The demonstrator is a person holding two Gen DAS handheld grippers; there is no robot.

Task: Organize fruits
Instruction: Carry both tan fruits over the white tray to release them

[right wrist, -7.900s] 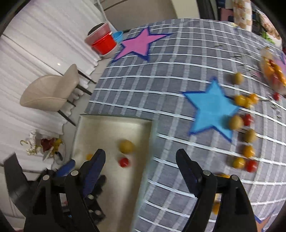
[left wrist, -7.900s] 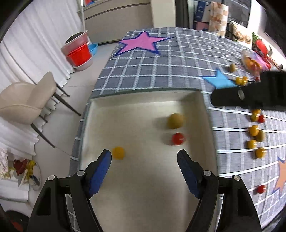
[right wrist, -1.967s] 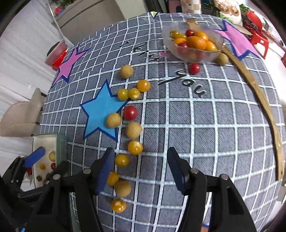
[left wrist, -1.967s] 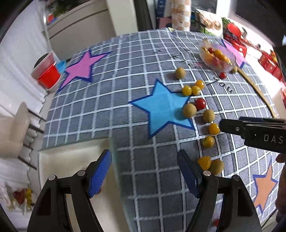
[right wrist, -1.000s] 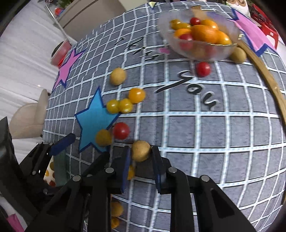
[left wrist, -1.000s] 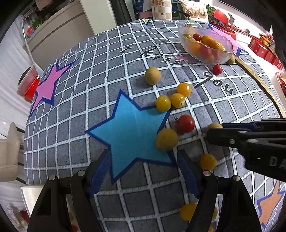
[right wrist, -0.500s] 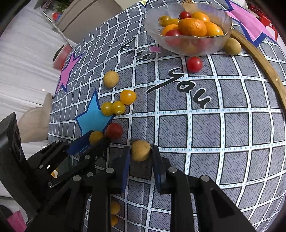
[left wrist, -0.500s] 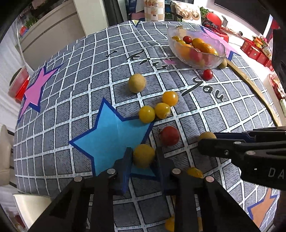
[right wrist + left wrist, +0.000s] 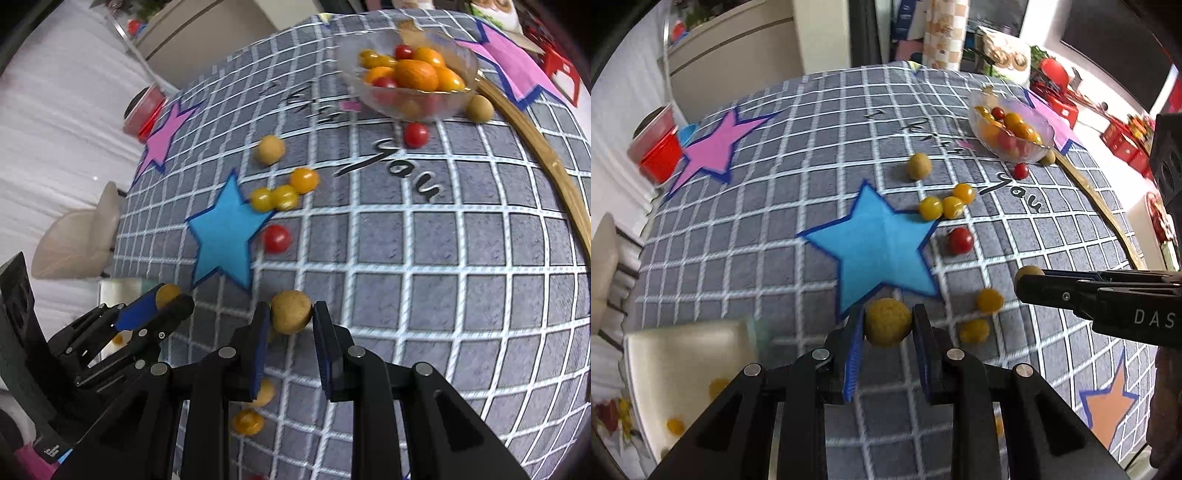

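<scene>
My left gripper [image 9: 887, 325] is shut on a yellow-green round fruit [image 9: 887, 322] and holds it above the checked tablecloth near the blue star [image 9: 875, 243]. My right gripper [image 9: 289, 314] is shut on a tan round fruit [image 9: 291, 311] lifted off the cloth. Each gripper shows in the other's view, the right one [image 9: 1028, 275] and the left one [image 9: 168, 295]. The cream tray [image 9: 665, 354] at lower left holds several small fruits. Loose yellow tomatoes [image 9: 942, 206] and a red tomato [image 9: 960, 240] lie on the cloth.
A glass bowl [image 9: 1010, 131] of mixed fruit stands at the far right, a red tomato [image 9: 416, 134] and a tan fruit [image 9: 479, 108] beside it. A wooden hoop [image 9: 535, 147] curves along the right. Two yellow fruits [image 9: 982, 314] lie between the grippers. The table edge is near.
Both grippers closed on their fruits about a second ago and have since lifted them. The left gripper has pulled back toward the tray, which is in its view again.
</scene>
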